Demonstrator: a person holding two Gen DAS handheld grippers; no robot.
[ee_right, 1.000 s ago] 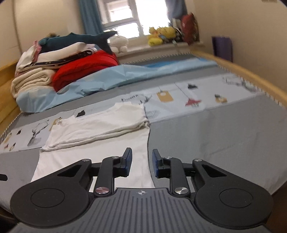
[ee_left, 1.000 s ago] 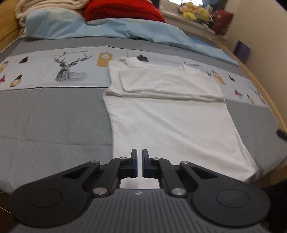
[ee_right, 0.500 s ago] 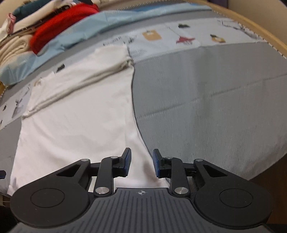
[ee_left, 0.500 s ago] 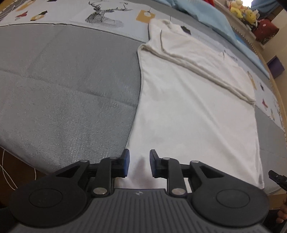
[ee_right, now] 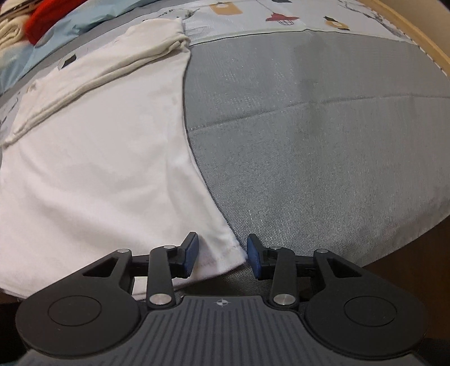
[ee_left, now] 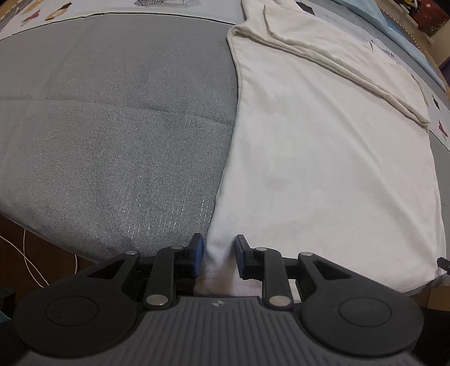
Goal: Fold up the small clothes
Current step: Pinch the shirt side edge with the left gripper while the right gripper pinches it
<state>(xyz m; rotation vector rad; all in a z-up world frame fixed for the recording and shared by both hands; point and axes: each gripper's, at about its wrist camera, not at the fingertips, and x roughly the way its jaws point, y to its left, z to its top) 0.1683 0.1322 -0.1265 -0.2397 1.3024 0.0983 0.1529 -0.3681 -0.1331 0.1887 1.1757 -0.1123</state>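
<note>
A white T-shirt point(ee_left: 323, 154) lies flat on the grey bedspread point(ee_left: 112, 126), its far end folded over into a thicker band. My left gripper point(ee_left: 218, 254) points down at the near left corner of the hem. The cloth sits between its blue pads, and the pads stand apart from it. In the right wrist view the same T-shirt point(ee_right: 98, 154) fills the left half. My right gripper point(ee_right: 222, 252) hangs over the near right hem corner. Its jaws are opening, with the corner between them and untouched.
The bedspread point(ee_right: 309, 140) drops off at the near edge of the bed. A white cable point(ee_left: 31, 267) lies on the dark floor at the left. A printed strip point(ee_right: 281, 17), a light blue sheet point(ee_right: 56, 31), red fabric point(ee_right: 47, 14) and the wooden bed rail point(ee_right: 422, 36) lie beyond.
Both grippers have sunk and tipped down toward the shirt's near hem. The left jaws went from shut to apart. The right jaws have widened step by step.
</note>
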